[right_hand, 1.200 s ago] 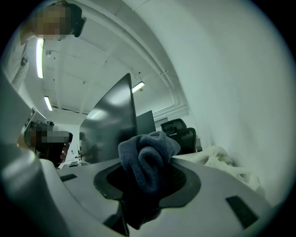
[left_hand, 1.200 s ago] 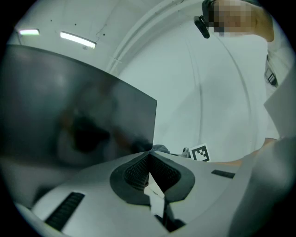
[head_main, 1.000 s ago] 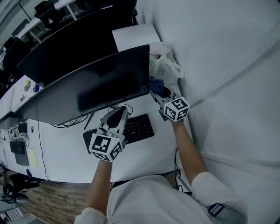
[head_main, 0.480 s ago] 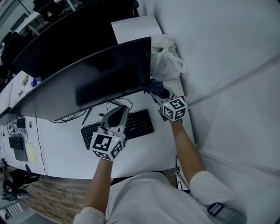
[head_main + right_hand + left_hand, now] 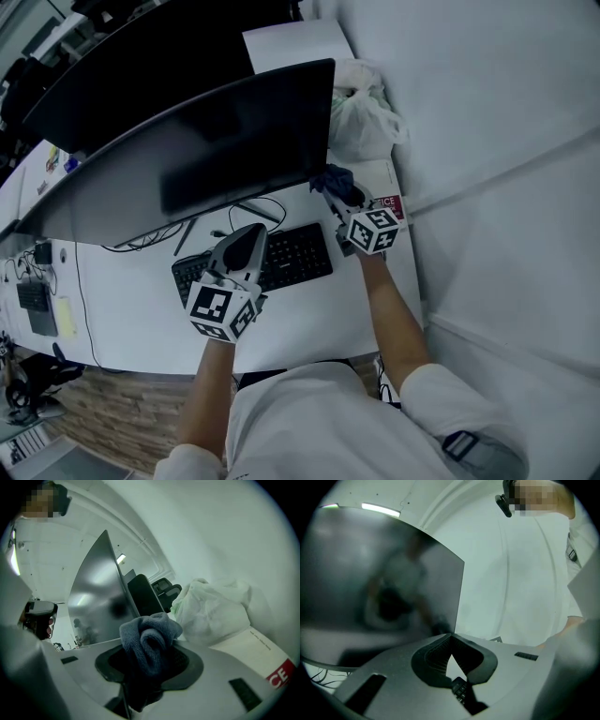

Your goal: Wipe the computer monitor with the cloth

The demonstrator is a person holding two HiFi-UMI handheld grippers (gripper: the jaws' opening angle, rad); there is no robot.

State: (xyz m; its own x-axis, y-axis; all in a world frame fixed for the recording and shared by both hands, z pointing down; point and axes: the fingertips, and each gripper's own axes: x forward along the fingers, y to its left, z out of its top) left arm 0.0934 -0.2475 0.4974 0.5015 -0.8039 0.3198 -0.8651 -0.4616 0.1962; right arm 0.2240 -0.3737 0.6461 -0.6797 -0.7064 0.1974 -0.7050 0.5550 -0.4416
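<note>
Right gripper (image 5: 335,194) is clenched on a bunched blue cloth (image 5: 329,177), held up by the lower right corner of the monitor (image 5: 216,155). Contact between cloth and screen cannot be made out. In the right gripper view the cloth is seen bulging above the jaws, its lower part lost in shadow between them.

Left gripper (image 5: 249,236) is held over the keyboard (image 5: 298,258), with nothing gripped. In the left gripper view its jaw tips are seen pressed together, and a sliver of keys shows through the gap below them. The middle of the keyboard is covered by this gripper in the head view.

The monitor is stood across the middle of the table (image 5: 141,309). Its stand is hidden behind the screen's lower edge, and only cables (image 5: 246,208) are seen coming out below. In the left gripper view the screen is blurred, with smeared reflections only.

A white plastic bag (image 5: 364,117) is set at the table's far right corner. A booklet (image 5: 391,201) with red print lies at the right edge, partly covered by the right gripper's cube.
</note>
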